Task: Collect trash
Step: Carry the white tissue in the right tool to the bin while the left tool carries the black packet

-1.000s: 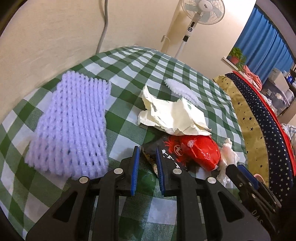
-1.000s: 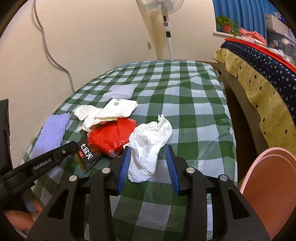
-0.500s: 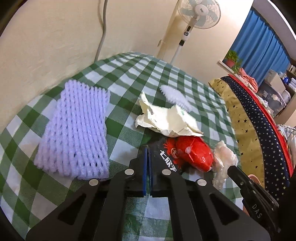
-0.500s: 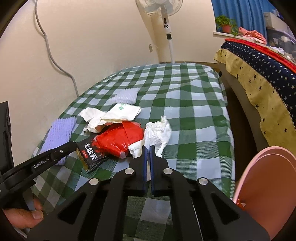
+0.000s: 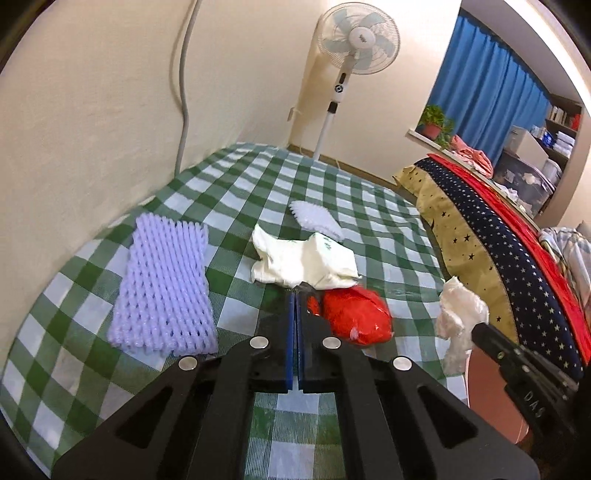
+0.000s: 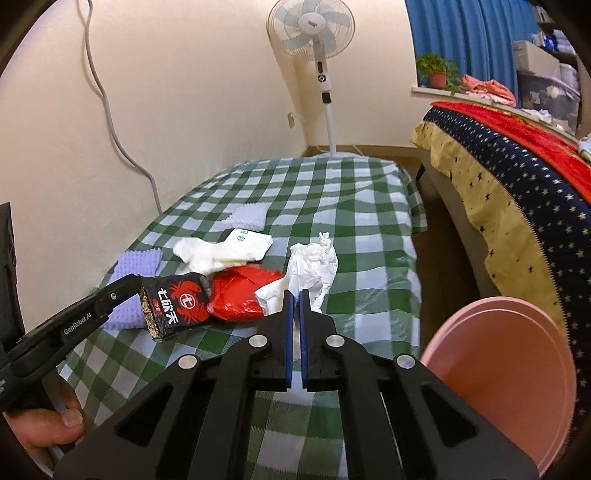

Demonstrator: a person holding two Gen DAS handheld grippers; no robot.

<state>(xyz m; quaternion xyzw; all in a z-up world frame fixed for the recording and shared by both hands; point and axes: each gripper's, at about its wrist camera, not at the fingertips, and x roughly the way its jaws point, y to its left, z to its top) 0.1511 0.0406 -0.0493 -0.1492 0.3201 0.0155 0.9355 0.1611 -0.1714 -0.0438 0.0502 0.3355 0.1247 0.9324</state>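
left gripper: jaws pinched together on edge of black snack wrapper; in right wrist view wrapper hangs off its tips at 9 o'clock, lifted clear of the cloth, white and red print facing camera
right gripper: jaws pressed nearly flat on crumpled white tissue; tissue bunches up past the tips at 12 o'clock; in left wrist view same tissue dangles from the tips at 3 o'clock
red plastic bag: crumpled, on cloth just right of left gripper tips, touching the wrapper's far end
cream plastic bag: crumpled, green print, at 12 o'clock from left tips, its near edge right by the red bag
purple foam net: flat on cloth, 10 o'clock from left tips, apart from the pile
white foam net: smaller, beyond cream bag, 12 o'clock
table: green and white check cloth, against cream wall
pink bin: rim at 4 o'clock in right wrist view, off the table's right edge
person's hand: thumb and fingers wrapped on left gripper handle, 8 o'clock, right wrist view
standing fan: far end beyond table, 12 o'clock
bed: star-print navy, red and yellow cover, 2 o'clock
blue curtain: behind window sill with potted plant
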